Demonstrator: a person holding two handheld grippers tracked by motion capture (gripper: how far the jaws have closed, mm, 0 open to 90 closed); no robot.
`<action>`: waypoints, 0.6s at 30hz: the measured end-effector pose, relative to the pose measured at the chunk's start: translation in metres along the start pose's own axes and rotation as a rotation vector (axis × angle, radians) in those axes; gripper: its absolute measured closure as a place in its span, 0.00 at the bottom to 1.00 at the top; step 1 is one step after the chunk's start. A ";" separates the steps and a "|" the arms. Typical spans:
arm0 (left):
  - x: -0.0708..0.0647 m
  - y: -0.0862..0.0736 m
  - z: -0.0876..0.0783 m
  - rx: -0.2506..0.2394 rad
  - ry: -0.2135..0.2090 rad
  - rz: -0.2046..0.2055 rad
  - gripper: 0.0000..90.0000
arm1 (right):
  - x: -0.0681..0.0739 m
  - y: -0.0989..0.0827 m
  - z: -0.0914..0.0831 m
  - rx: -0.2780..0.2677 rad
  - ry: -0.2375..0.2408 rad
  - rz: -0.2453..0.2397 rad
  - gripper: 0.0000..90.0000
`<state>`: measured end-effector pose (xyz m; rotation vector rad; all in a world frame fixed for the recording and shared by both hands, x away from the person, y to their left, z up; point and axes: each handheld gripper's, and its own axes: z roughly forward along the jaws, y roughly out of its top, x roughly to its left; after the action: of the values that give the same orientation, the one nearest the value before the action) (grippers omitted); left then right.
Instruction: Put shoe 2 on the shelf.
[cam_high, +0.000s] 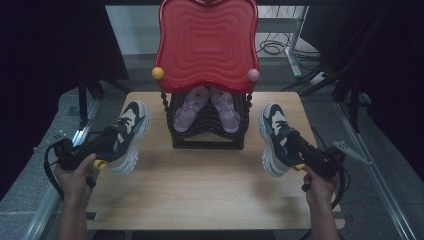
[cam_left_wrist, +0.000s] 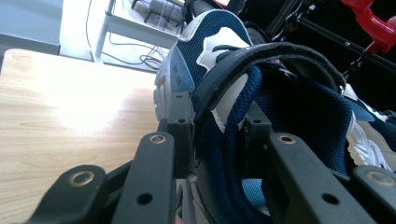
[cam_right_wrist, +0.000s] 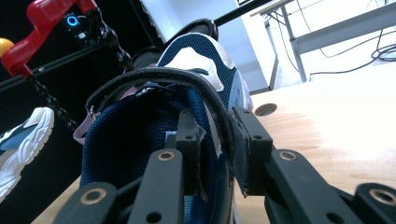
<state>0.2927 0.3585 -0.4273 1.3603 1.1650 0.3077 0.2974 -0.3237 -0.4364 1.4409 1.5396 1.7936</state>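
Two navy and white sneakers are held over the wooden table (cam_high: 200, 190), toes pointing away from me. My left gripper (cam_high: 106, 142) is shut on the collar of the left sneaker (cam_high: 132, 125) at the table's left edge. In the left gripper view, that gripper (cam_left_wrist: 217, 140) pinches the sneaker's (cam_left_wrist: 219, 37) side wall with one jaw inside and one outside. My right gripper (cam_high: 296, 146) is shut the same way on the right sneaker (cam_high: 272, 130), which the right gripper view (cam_right_wrist: 217, 140) shows at the sneaker's (cam_right_wrist: 196, 60) collar. Both sneakers look raised off the wood.
A black rack (cam_high: 207, 137) stands at the table's back middle with a pair of pink sandals (cam_high: 192, 107) inside. A red wavy lid (cam_high: 207, 45) with a yellow ball (cam_high: 157, 73) and a pink ball (cam_high: 253, 75) stands tilted up over it. Cables lie on the floor behind.
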 end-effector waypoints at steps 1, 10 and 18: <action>0.000 0.000 0.000 0.000 0.000 0.000 0.80 | 0.000 0.000 0.000 0.000 0.000 0.000 0.83; -0.002 0.011 0.005 -0.014 -0.002 0.006 0.80 | 0.003 0.013 0.005 -0.015 0.002 -0.004 0.83; -0.005 0.027 0.011 -0.040 -0.004 0.011 0.80 | 0.008 0.029 0.012 -0.029 -0.004 -0.021 0.83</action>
<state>0.3105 0.3548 -0.4042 1.3324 1.1432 0.3344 0.3138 -0.3208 -0.4081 1.4089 1.5143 1.7928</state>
